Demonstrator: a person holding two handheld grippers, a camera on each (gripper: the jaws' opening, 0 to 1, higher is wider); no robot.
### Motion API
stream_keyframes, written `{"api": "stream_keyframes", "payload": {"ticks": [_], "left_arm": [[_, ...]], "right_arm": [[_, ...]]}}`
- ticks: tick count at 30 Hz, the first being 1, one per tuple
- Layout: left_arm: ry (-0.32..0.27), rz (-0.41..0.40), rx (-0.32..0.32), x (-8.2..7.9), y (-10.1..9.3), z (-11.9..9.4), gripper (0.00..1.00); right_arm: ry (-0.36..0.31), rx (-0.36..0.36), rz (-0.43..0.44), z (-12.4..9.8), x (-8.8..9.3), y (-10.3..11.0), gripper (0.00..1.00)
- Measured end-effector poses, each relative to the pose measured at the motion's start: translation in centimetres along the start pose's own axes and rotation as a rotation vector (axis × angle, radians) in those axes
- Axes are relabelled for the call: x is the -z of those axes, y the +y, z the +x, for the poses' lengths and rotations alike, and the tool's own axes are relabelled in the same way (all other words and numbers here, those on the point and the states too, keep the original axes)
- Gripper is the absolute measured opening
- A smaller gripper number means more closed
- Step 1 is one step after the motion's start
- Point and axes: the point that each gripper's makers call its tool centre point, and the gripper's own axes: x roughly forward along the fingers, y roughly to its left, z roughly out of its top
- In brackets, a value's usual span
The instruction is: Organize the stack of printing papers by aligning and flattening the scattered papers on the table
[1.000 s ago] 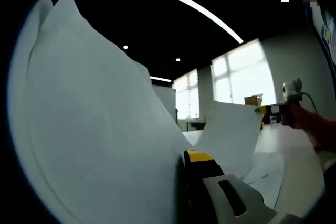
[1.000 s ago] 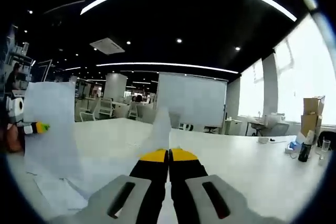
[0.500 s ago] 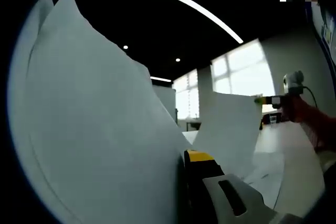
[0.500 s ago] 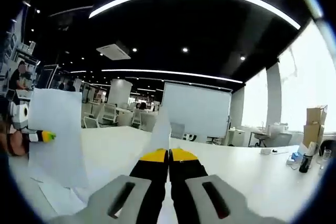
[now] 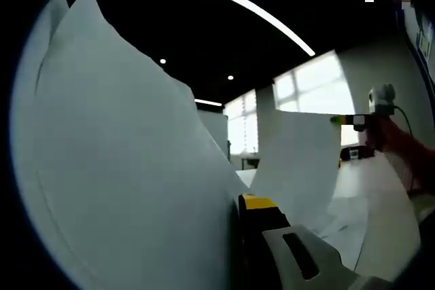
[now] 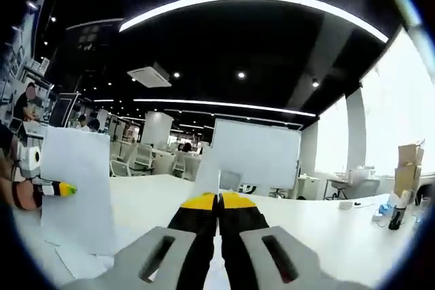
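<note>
Raised higher off the table [image 6: 326, 225] than a second ago, sheets of paper [image 5: 136, 168] clamped edge-on in both the left gripper [image 5: 239, 202] and right gripper [image 6: 218, 200], ready for squaring against the table.

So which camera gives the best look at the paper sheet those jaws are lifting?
The right gripper view: the sheet shows whole, flat, hanging from the left gripper. In the left gripper view it is an oversized, cropped expanse.

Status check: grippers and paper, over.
Left hand-held gripper shut on paper sheets. Right hand-held gripper shut on same paper, raised off table. Nothing blocking.
</note>
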Motion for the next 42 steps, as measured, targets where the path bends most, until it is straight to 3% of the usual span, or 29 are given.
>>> {"api": "stream_keyframes", "payload": {"ticks": [27,39,42], "left_arm": [[-0.001,-0.002,0.003,-0.1,-0.2,0.0,0.11],[-0.002,-0.004,0.005,-0.1,-0.3,0.0,0.11],[-0.002,-0.003,0.005,-0.2,-0.3,0.0,0.11]], "right_arm": [[-0.096,-0.012,-0.031,-0.6,-4.2,1.0,0.0],[-0.139,-0.038,-0.002,-1.0,-5.9,1.6,0.0],[-0.158,-0.067,0.041,-1.1,-6.5,1.9,0.0]]}}
